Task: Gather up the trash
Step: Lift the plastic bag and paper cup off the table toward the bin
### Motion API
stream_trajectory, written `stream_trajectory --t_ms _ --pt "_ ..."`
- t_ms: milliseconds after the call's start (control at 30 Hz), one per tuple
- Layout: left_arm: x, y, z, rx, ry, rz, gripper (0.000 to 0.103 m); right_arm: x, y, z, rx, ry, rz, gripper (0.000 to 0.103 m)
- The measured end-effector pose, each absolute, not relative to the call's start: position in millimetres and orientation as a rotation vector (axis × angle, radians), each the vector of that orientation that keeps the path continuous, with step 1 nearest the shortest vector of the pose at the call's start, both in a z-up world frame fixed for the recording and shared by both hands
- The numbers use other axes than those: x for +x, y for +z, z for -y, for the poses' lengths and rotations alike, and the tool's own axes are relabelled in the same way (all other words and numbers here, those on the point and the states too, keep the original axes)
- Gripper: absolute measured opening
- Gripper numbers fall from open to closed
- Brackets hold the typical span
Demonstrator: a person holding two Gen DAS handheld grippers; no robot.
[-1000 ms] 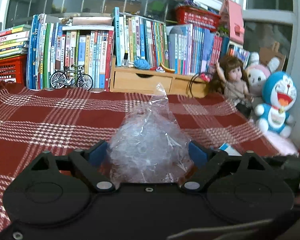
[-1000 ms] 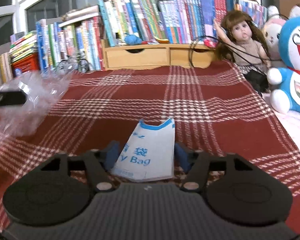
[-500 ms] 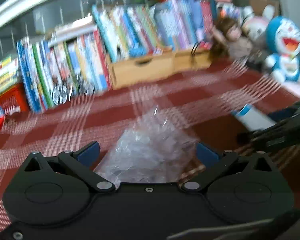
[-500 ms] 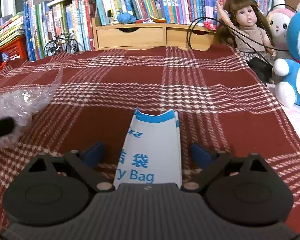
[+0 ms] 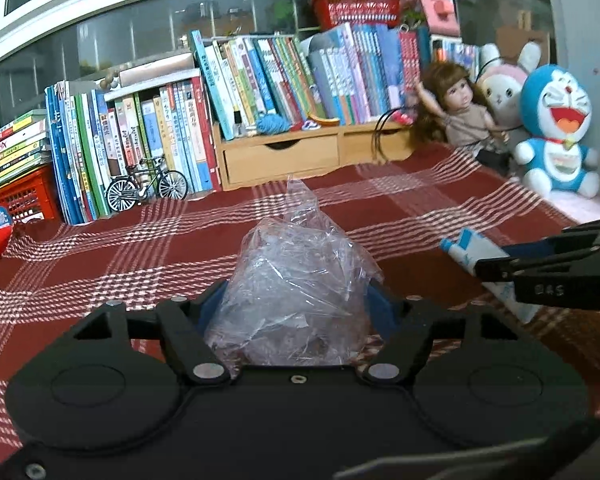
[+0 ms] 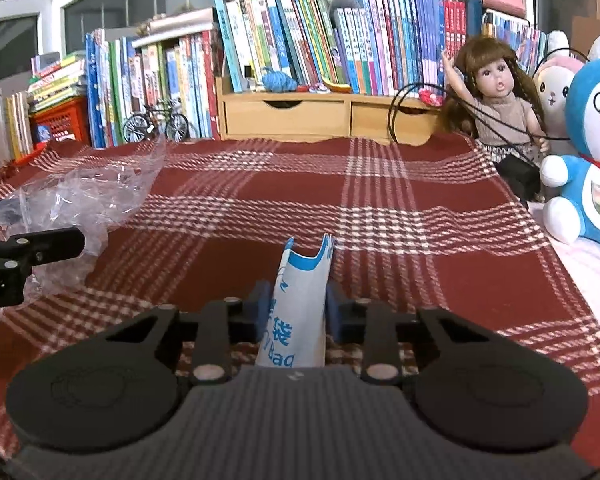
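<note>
Surface (image 6: 380, 216): broad, draped in red plaid cloth, bare across the middle.

Row of books (image 6: 300, 36): upright along the far edge, behind a wooden drawer unit (image 6: 324, 116); model bicycle (image 6: 156, 122) at its left.

Toys: blue cat plush (image 6: 588, 152) and doll (image 6: 496, 100) at the far right edge, well apart from the trash.

Clear plastic bag (image 5: 296, 292): crumpled, bulky, resting on the cloth between the blue pads of the left tongs (image 5: 296, 304). Jaws closing, pads already pressing into both flanks of the crumple.

White-and-blue paper bag (image 6: 300, 304): narrow, printed "Bag", bowed upward into a trough between the pads of the right tongs (image 6: 298, 308). Jaws closing, pads tight against both edges, paper visibly buckled.

Step in hand, by judgement: double pickup, both pieces of trash being clamped at once, neither clearly lifted off the cloth.

Next move, by judgement: firm squeeze to finish, then a straight lift of each piece; soft plastic likely to slip or trail, so a deep bite preferable. No bin visible in either view.
</note>
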State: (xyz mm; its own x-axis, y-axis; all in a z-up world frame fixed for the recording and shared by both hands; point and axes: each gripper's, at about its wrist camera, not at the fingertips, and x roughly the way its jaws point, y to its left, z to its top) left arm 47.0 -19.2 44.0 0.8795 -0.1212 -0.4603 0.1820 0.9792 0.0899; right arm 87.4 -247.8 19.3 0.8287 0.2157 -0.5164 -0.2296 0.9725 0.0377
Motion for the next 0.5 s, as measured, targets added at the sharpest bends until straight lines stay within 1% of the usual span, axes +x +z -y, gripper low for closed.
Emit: stream_trajectory --t_ms 233,500 --pt "15.2 57.0 13.8 0.058 -0.166 -0.463 0.070 65.1 31.6 243.9 -0.008 0.283 -0.513 0.034" --pt "-15.8 61.6 7.5 0.038 -0.141 -0.459 0.070 38.5 35.7 240.5 0.015 0.326 -0.503 0.034"
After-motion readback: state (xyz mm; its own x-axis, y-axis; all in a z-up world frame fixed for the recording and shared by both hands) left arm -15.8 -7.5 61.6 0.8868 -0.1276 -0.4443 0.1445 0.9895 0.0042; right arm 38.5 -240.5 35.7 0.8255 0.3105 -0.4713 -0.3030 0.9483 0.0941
